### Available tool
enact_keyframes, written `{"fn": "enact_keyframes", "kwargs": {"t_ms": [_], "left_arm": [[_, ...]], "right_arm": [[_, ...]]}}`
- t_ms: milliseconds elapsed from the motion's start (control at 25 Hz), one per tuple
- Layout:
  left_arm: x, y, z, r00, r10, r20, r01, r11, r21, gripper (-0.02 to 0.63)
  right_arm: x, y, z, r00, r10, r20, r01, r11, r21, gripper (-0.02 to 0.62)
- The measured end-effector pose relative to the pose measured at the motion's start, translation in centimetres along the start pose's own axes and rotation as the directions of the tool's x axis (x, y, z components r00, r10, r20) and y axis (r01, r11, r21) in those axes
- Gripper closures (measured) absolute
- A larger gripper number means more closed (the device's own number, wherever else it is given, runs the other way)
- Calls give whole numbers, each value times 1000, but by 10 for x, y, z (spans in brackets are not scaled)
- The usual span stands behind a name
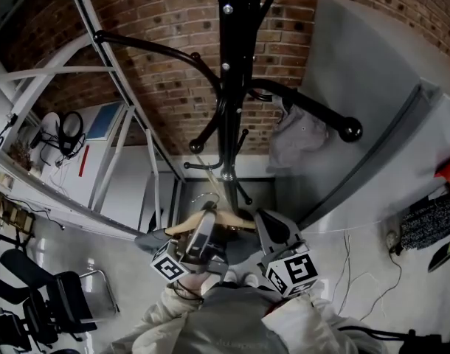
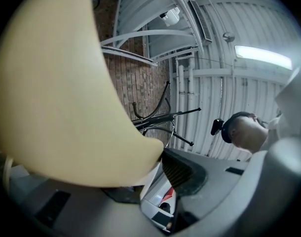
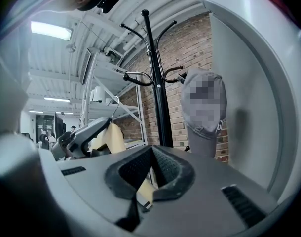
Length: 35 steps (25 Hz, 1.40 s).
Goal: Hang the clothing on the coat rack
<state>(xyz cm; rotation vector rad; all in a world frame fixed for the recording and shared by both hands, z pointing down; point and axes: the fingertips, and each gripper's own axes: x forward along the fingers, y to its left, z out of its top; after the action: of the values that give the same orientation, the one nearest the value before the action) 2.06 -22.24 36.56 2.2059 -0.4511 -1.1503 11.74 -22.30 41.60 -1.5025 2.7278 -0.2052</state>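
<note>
A pale wooden hanger (image 1: 182, 226) with a wire hook (image 1: 206, 198) is held low in front of the black coat rack (image 1: 229, 87). My left gripper (image 1: 205, 221) is shut on its left part. In the left gripper view the hanger (image 2: 56, 83) fills the space between the jaws (image 2: 155, 162). My right gripper (image 1: 263, 221) is shut on the other end, with pale wood (image 3: 145, 191) pinched between its pads. Dark grey cloth (image 1: 155, 240) shows under the hanger, mostly hidden. A grey cap (image 1: 299, 135) hangs on one rack arm.
A brick wall stands behind the rack. White metal shelving (image 1: 114, 146) slants along the left. A grey panel (image 1: 372, 87) stands at the right. Office chairs (image 1: 33, 301) are at the lower left, and cables (image 1: 350, 271) lie on the floor at the right.
</note>
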Motion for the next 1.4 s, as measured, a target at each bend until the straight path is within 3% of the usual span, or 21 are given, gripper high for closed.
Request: {"fn": "enact_keyframes", "kwargs": {"t_ms": [920,1400], "left_arm": [[38,-20,34,997,-77,-12,77,996,-46,483],[71,-40,58,983,-184,-2,184,982,-30,483]], "right_arm": [[-2,-11,43,992,-114,53,117,991,-60,571],[-8,-15,75,981,-132,140,145,985,-88,571]]}}
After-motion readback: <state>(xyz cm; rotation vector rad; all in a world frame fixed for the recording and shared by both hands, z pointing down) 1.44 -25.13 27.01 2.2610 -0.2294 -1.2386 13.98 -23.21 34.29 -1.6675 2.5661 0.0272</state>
